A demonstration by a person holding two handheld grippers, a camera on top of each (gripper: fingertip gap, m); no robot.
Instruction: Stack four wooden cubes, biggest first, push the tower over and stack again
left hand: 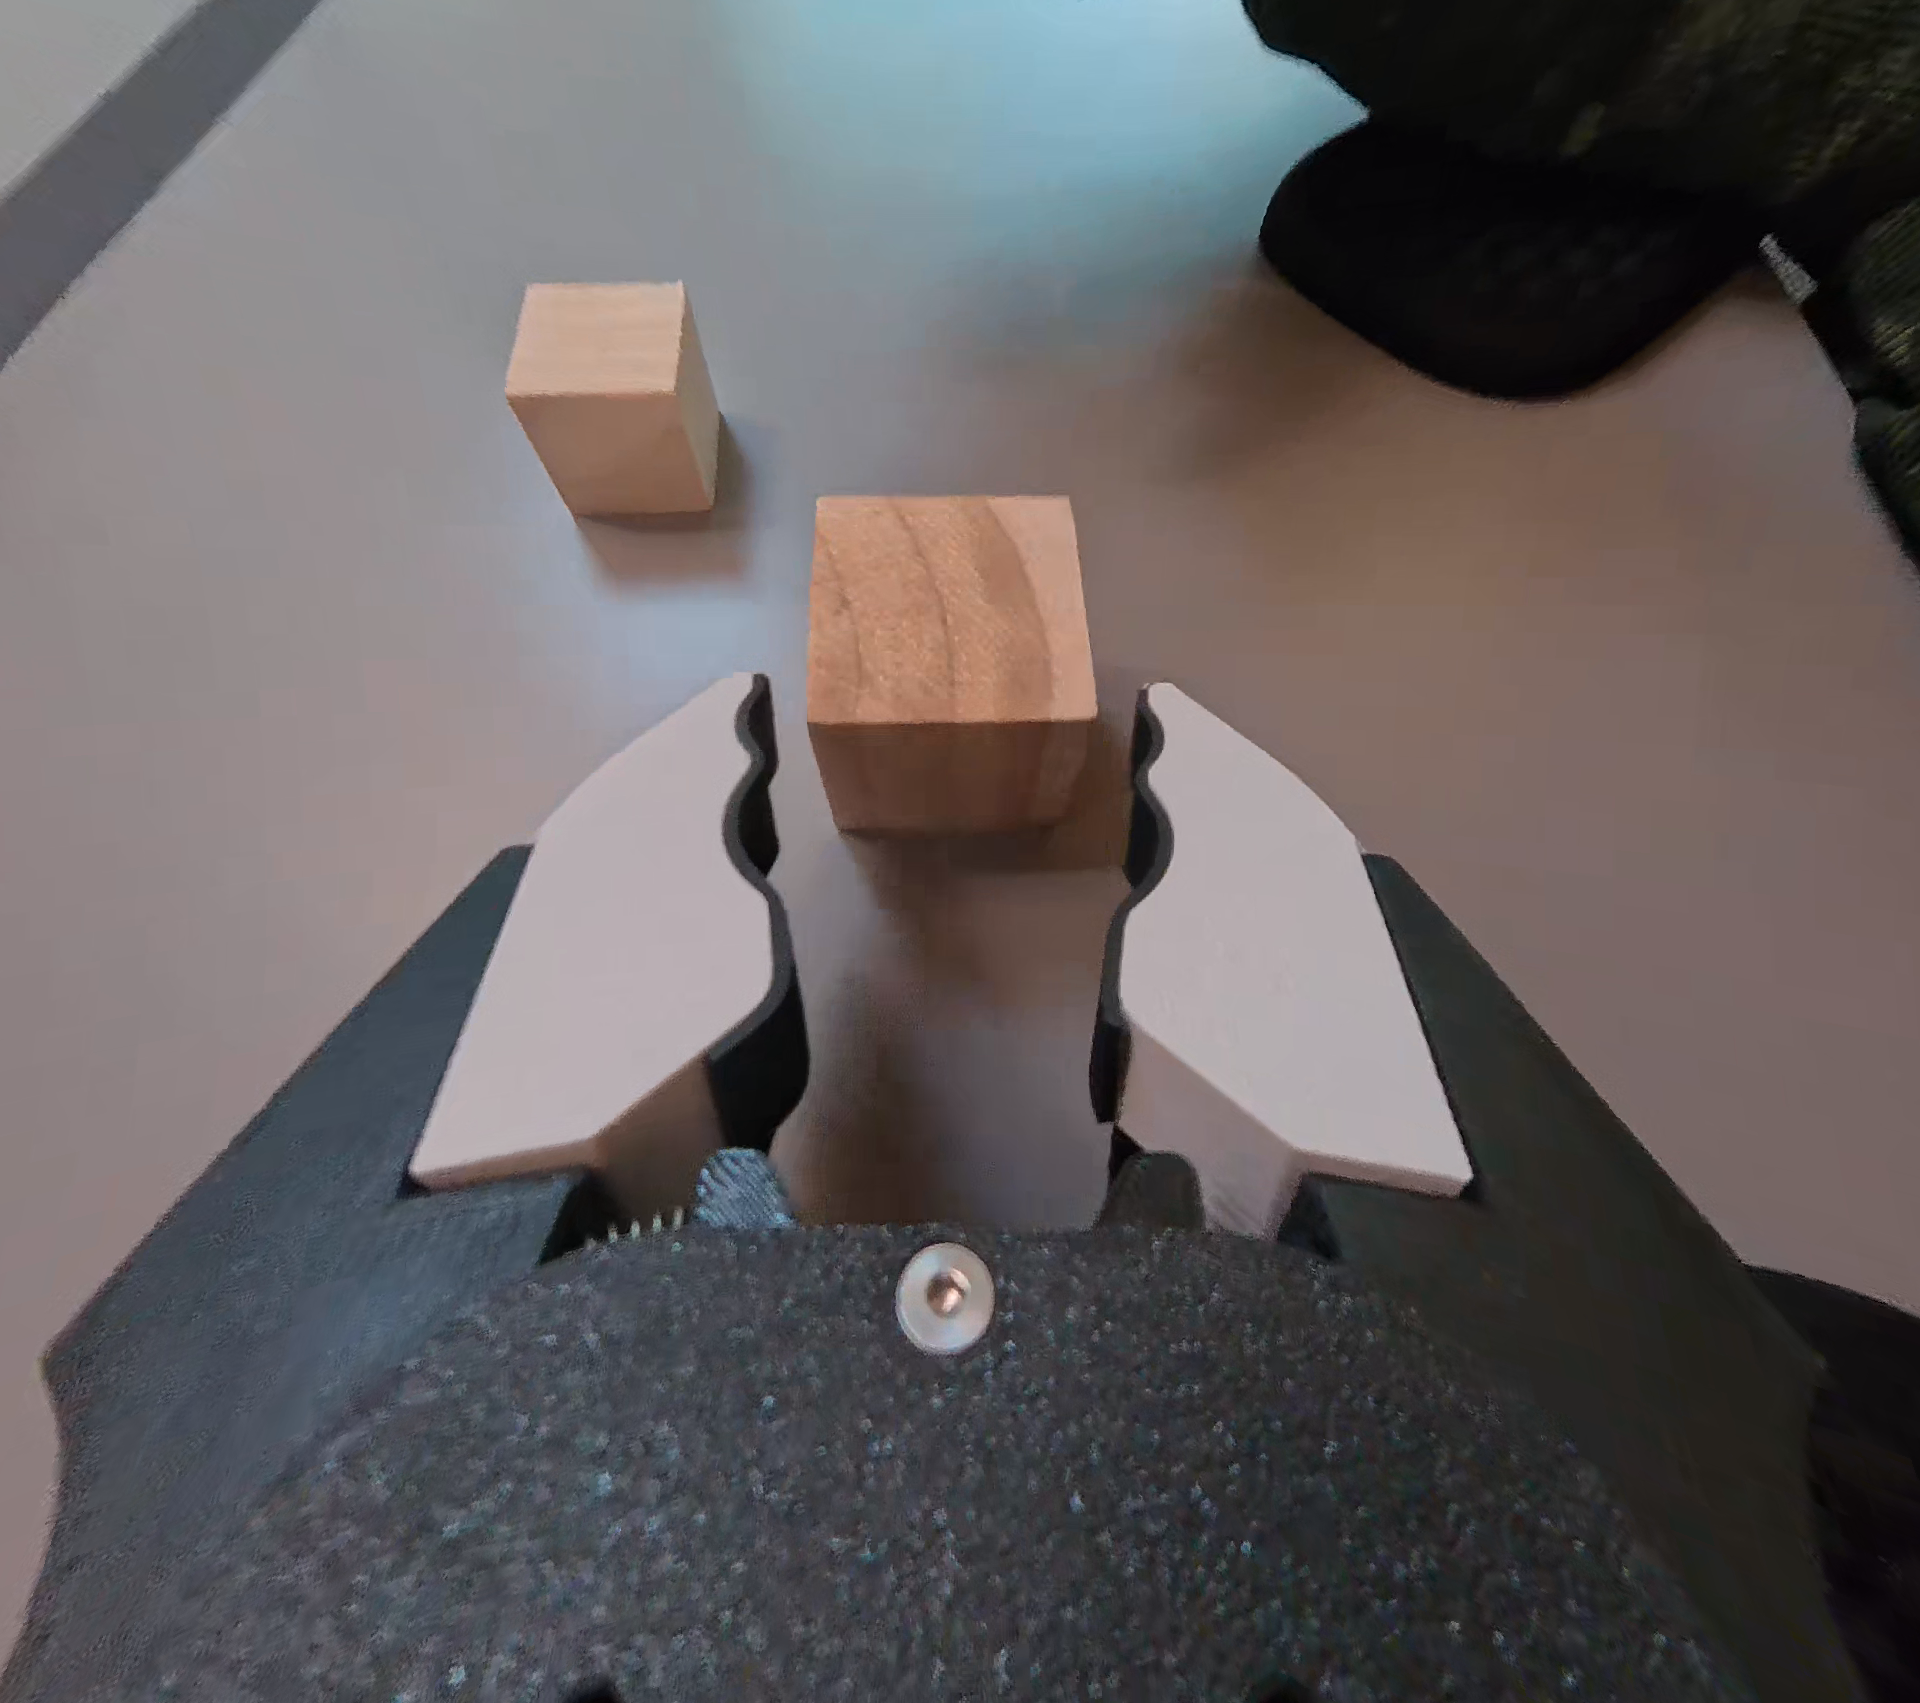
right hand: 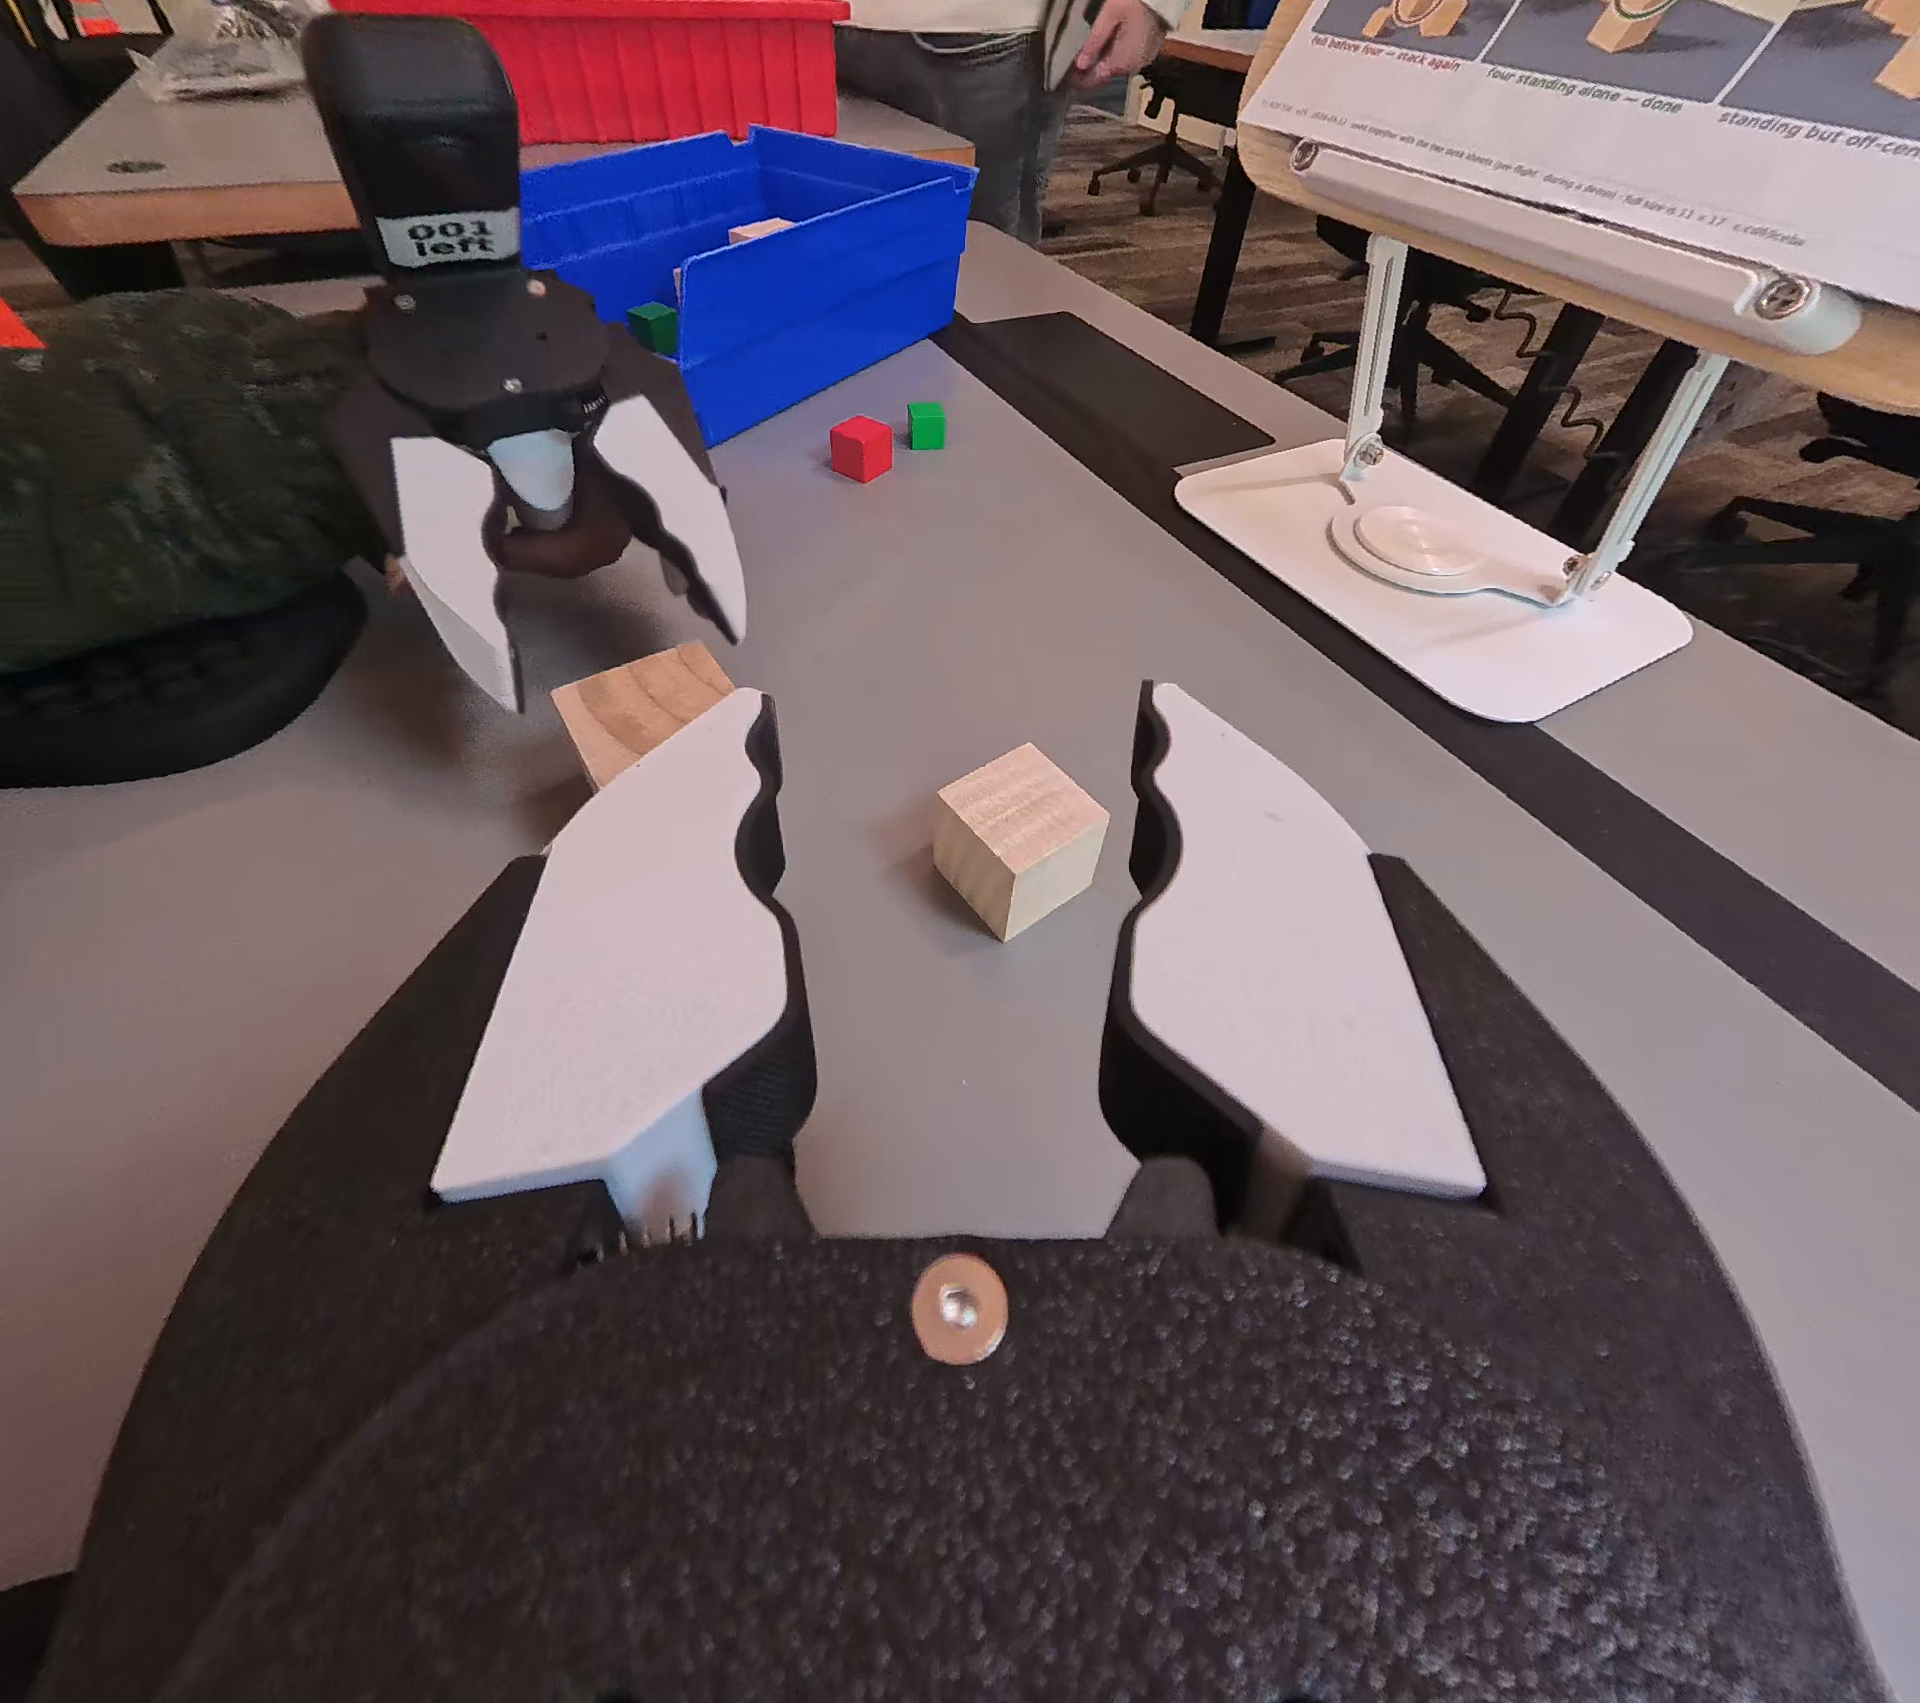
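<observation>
Your left tool (left hand: 951,697) stands wide with nothing gripped. A wooden cube (left hand: 948,666) sits on the desk (left hand: 1351,666) between its fingertips, with a gap on each side (neither pad touches it). A second, paler cube (left hand: 613,396) stands farther off to the left.

Your right tool (right hand: 951,697) is also wide and grips nothing. The pale cube (right hand: 1018,838) lies between its fingers, nearer the right one and apart from both. Beyond, near a blue bin (right hand: 821,292), sit a red block (right hand: 861,448) and a green block (right hand: 925,425). A white stand (right hand: 1434,593) is at far right.
</observation>
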